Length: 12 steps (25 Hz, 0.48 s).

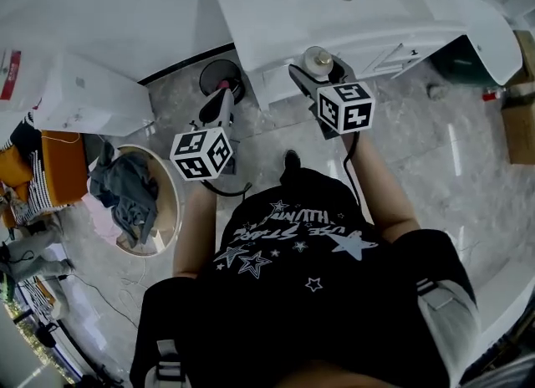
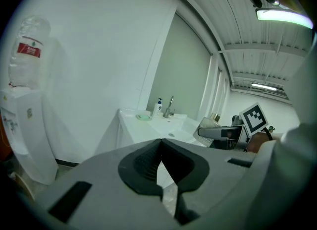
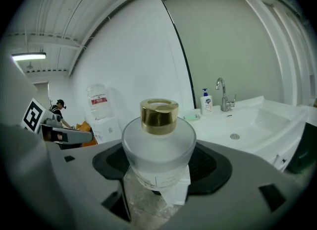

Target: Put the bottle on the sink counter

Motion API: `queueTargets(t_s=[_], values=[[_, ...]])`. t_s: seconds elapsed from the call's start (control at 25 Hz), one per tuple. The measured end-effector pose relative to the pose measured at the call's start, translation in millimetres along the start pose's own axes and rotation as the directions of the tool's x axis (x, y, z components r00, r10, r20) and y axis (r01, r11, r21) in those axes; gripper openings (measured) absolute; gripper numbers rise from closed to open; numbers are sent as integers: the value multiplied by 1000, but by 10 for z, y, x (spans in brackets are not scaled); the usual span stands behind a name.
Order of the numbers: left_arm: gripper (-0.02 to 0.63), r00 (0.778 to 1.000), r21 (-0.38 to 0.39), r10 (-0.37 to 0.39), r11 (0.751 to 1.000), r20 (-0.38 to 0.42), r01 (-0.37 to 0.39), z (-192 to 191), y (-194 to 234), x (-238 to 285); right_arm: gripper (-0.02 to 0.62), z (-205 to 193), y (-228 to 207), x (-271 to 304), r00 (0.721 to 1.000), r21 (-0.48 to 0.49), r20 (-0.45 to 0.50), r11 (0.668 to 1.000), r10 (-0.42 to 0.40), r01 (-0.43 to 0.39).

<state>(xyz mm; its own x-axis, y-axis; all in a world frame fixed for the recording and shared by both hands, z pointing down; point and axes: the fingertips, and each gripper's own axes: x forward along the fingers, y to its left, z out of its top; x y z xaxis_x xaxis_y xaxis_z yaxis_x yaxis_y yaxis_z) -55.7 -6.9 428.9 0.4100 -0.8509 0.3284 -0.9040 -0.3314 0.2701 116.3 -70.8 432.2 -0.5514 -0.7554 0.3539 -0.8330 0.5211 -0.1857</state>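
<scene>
A round frosted-glass bottle (image 3: 157,147) with a gold cap stands upright between the jaws of my right gripper (image 3: 158,167), which is shut on it. In the head view the bottle (image 1: 318,60) and right gripper (image 1: 319,73) hang just in front of the white sink counter (image 1: 292,10), below its front edge. My left gripper (image 1: 224,95) is lower and to the left, over the floor. It (image 2: 161,147) is shut with nothing in it. The left gripper view shows the bottle (image 2: 210,125) from the side, near the counter (image 2: 136,125).
On the counter stand a faucet (image 3: 223,94), a pump soap bottle (image 3: 205,101) and a green soap dish (image 3: 191,117), around the basin (image 3: 247,122). A water dispenser (image 1: 88,94) stands at the left, with a laundry basket (image 1: 163,211) of clothes and a dark round object (image 1: 219,75) on the floor.
</scene>
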Motion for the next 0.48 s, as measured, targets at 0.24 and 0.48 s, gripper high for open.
queueTargets(t_s=[0.24,0.48], values=[[8,998,-21,61,998,27,-60,237,68,505,321,223,-361,460,997,-37,-15,997,73,-73],[8,994,-38,109,993,11,-109,296,167,706,321,273,-470,800,992,-46,-46,991,122,-124]])
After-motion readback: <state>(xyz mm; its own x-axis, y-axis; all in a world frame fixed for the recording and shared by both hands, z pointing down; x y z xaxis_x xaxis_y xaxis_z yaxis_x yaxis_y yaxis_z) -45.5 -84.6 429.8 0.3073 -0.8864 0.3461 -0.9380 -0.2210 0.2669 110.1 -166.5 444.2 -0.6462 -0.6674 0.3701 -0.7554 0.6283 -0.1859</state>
